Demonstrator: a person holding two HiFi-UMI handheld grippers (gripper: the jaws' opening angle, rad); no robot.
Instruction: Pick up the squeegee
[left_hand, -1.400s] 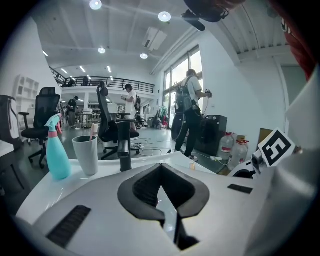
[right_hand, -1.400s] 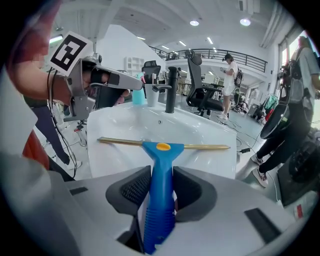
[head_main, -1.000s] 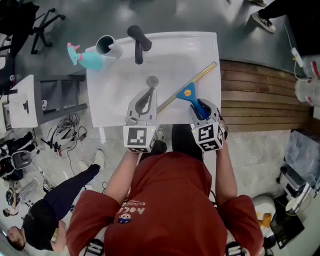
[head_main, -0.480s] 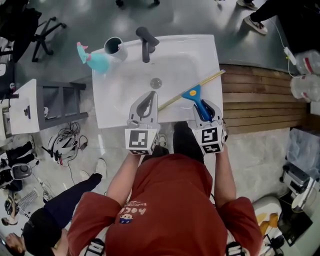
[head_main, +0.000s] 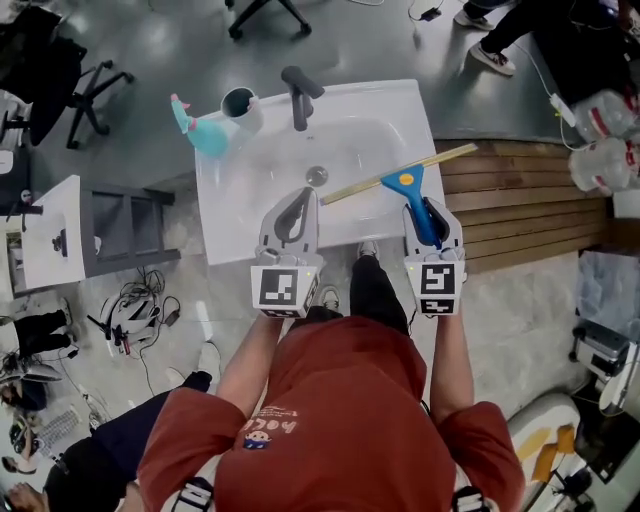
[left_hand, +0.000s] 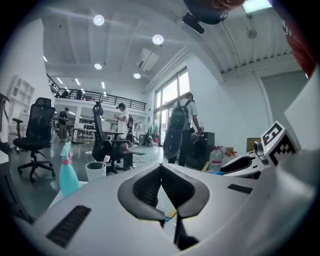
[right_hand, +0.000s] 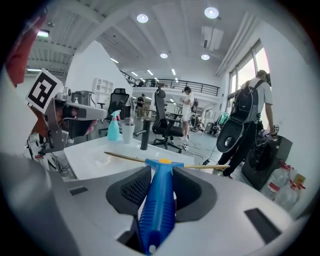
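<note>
The squeegee (head_main: 418, 196) has a blue ribbed handle and a long yellowish blade that reaches across the white sink's (head_main: 228, 215) right side. My right gripper (head_main: 429, 208) is shut on the blue handle, and the squeegee hangs above the basin. In the right gripper view the handle (right_hand: 158, 205) runs between the dark pads, with the blade lying crosswise beyond the jaws. My left gripper (head_main: 303, 193) hovers over the sink's front edge, left of the squeegee. Its jaws (left_hand: 161, 167) are shut, tips touching, with nothing held.
A black faucet (head_main: 299, 92), a white cup (head_main: 241, 105) and a teal spray bottle (head_main: 207, 131) stand at the sink's back. A wooden platform (head_main: 520, 200) lies to the right, with large water bottles (head_main: 600, 140) beyond. Office chairs and people stand around.
Both grippers have risen. The squeegee has come up off the sink with the right gripper, and its blade has swung toward level across the view.
</note>
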